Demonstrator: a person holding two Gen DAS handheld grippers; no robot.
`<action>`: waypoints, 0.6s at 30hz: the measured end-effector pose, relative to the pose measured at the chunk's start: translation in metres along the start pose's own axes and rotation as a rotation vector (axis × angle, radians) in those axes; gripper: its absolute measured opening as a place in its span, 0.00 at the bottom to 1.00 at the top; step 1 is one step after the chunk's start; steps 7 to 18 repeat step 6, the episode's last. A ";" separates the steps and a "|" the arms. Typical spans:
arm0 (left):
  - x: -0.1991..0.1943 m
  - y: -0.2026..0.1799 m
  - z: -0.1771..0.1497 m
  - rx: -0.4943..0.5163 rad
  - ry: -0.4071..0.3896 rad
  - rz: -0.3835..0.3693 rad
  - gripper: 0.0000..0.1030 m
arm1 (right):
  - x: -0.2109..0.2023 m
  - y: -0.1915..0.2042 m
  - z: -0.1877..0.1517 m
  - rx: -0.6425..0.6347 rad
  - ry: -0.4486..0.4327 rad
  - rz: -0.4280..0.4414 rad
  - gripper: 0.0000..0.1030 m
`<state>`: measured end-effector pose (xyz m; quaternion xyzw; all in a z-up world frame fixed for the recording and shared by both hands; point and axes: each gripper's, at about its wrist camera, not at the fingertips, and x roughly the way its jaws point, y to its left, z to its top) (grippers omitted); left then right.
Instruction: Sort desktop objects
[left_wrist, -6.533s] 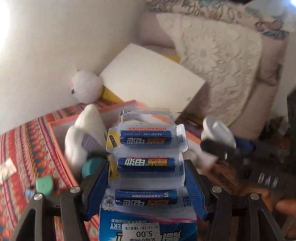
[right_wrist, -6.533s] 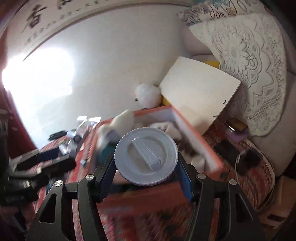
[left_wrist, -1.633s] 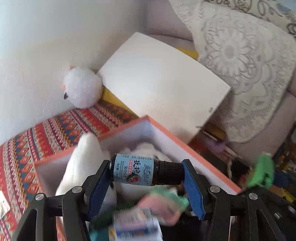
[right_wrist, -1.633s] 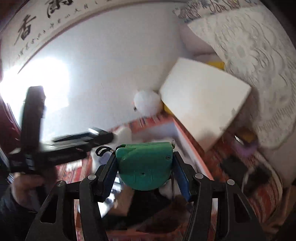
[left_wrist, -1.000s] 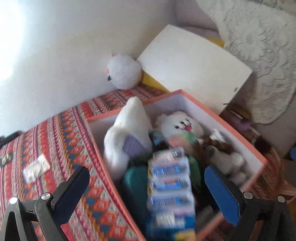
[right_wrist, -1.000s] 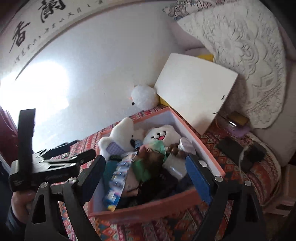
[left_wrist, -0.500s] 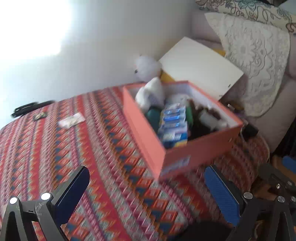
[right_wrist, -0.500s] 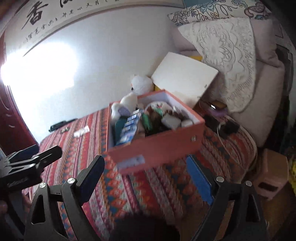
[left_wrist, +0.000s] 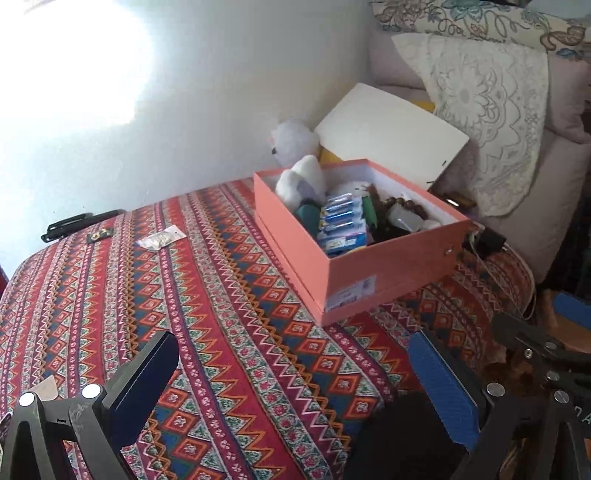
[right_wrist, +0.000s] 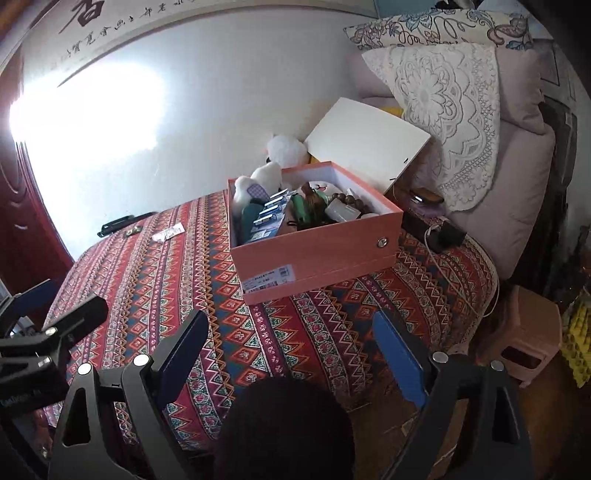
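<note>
Broadly, patterned red cloth (left_wrist: 229, 332) covers the bench, orange box (right_wrist: 314, 254) sits toward its far right side packed with plush toys (left_wrist: 301, 181), battery pack (left_wrist: 341, 225) and green bottle (right_wrist: 300, 210); left claw (left_wrist: 295, 373) and right claw (right_wrist: 291, 354) both gape wide, empty.

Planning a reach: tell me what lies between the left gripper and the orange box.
Only bare patterned tablecloth lies between left gripper and orange cardboard box, per left wrist view.

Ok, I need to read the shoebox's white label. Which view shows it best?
The right wrist view: the label faces that camera squarely on the orange box. In the left wrist view the label is seen at an angle near the box's corner, with blurrier print.
</note>
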<state>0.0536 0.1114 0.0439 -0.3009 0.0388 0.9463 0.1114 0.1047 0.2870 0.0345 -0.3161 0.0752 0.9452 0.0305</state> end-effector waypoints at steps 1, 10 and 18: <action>-0.002 -0.002 -0.001 0.000 -0.003 -0.008 1.00 | -0.001 0.000 0.000 -0.001 -0.002 -0.001 0.90; -0.006 -0.009 -0.001 0.016 -0.035 -0.017 1.00 | -0.006 -0.002 -0.001 0.002 -0.004 -0.002 0.91; -0.006 -0.009 -0.001 0.016 -0.035 -0.017 1.00 | -0.006 -0.002 -0.001 0.002 -0.004 -0.002 0.91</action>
